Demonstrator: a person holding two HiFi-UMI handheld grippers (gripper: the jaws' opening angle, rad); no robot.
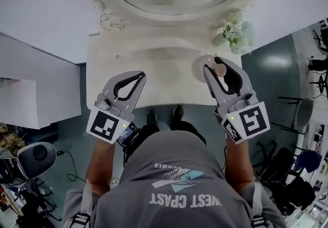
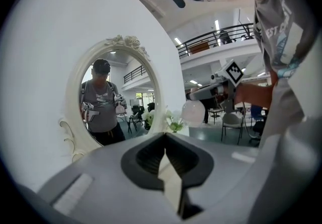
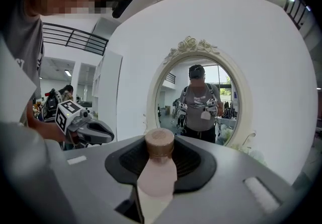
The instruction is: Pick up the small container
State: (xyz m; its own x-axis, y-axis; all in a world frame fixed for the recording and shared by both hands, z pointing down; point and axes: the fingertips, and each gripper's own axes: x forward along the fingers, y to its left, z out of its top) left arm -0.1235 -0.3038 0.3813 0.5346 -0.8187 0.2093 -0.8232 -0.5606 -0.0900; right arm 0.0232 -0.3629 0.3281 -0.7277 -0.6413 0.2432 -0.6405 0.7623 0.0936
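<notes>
The small container [image 3: 157, 173] is a pale pink bottle with a brown cap. It sits between the jaws of my right gripper [image 3: 160, 142], which is shut on it. In the head view the right gripper [image 1: 216, 68] holds the container [image 1: 201, 67] above the right part of the cream vanity table [image 1: 148, 63]. In the left gripper view the container's round body [image 2: 193, 112] hangs at the right gripper's tip. My left gripper [image 1: 138, 76] hovers over the table's front left, and its jaws [image 2: 164, 143] meet with nothing between them.
An oval mirror in an ornate cream frame [image 1: 169, 14] stands at the back of the table, with white flowers [image 1: 237, 33] to its right. A white cabinet [image 1: 25, 101] is at the left. Dark chairs [image 1: 307, 111] stand on the floor at the right.
</notes>
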